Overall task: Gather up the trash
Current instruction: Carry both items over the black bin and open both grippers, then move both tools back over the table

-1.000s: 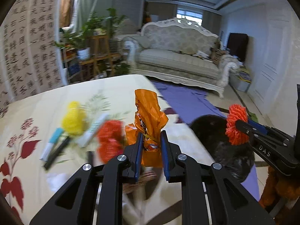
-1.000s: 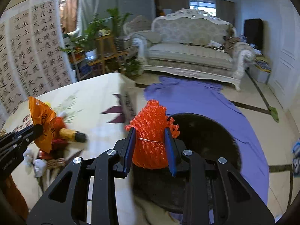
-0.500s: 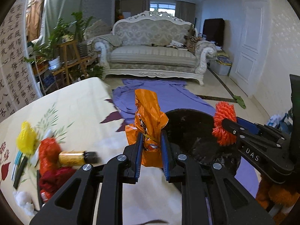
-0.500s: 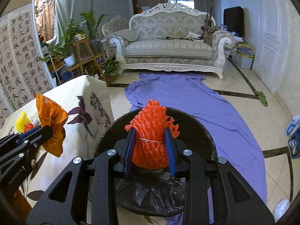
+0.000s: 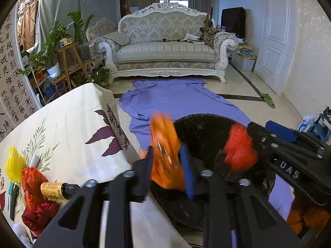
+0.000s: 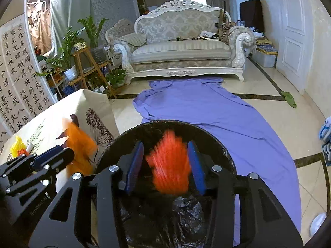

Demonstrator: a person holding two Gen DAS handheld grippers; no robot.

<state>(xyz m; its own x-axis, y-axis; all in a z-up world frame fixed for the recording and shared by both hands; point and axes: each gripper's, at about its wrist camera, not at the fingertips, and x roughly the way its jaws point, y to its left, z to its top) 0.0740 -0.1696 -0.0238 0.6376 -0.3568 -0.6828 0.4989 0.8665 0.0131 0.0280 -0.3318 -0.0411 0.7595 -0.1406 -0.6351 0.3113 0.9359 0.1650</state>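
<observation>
A round bin lined with a black bag (image 6: 209,133) stands on the floor beside the table, right under both grippers. My right gripper (image 6: 165,146) hangs over the bin's mouth and its jaws are opening. The red foam net (image 6: 170,166) is blurred between the blue pads, with a gap on each side. My left gripper (image 5: 166,150) is at the bin's (image 5: 204,132) near left rim, and its jaws are opening too. The crumpled orange wrapper (image 5: 165,155) is motion-blurred between its pads, loose. The red net (image 5: 240,149) also shows at the right of this view.
The table with a floral cloth (image 5: 68,128) lies to the left. At its left edge are a yellow net (image 5: 14,165), an orange-red bag (image 5: 32,183), a small brown bottle (image 5: 55,190), a dark red bag (image 5: 40,215) and pens (image 5: 13,194). A purple cloth (image 6: 217,111) covers the floor before the sofa (image 6: 182,49).
Both grippers swung right, from over the table to over the bin, and sank a little. Both pairs of jaws have widened, and the wrapper and the net, gripped before, now blur loose between the pads.
</observation>
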